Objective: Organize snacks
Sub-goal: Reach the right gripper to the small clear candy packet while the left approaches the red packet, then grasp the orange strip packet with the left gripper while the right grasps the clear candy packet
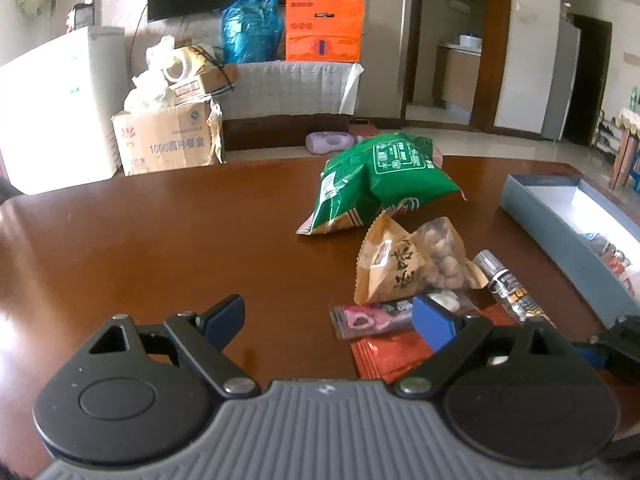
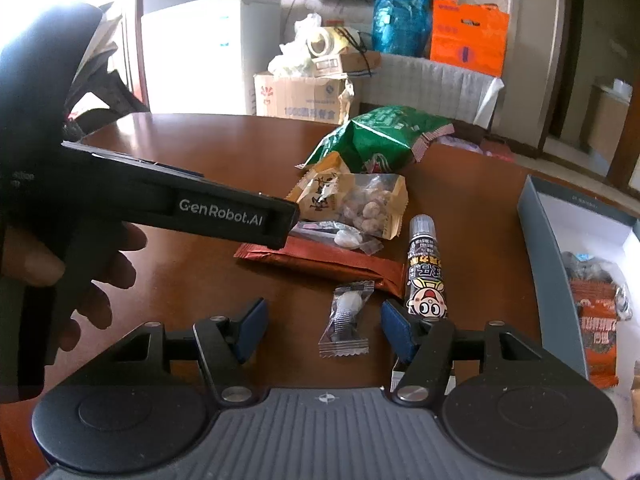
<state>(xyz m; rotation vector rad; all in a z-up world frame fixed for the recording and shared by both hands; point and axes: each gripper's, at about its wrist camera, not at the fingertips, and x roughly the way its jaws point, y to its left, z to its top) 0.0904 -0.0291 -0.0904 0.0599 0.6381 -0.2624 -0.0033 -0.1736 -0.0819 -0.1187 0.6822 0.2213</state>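
Snacks lie on a brown wooden table (image 1: 160,240): a green bag (image 1: 380,180), a tan bag of nuts (image 1: 408,264), a black tube snack (image 2: 426,272), a red flat packet (image 2: 328,260), a pink packet (image 1: 368,320) and a small clear-wrapped candy (image 2: 346,316). My left gripper (image 1: 328,320) is open and empty, its right finger over the pink packet. My right gripper (image 2: 324,328) is open, with the wrapped candy between its fingers on the table. The left gripper's body (image 2: 180,204) shows in the right wrist view.
A grey open box (image 2: 548,264) holding several snack packets stands at the table's right. Beyond the table are cardboard boxes (image 1: 168,140), a white appliance (image 1: 60,108), a blue bag (image 1: 252,28) and an orange bag (image 1: 324,28).
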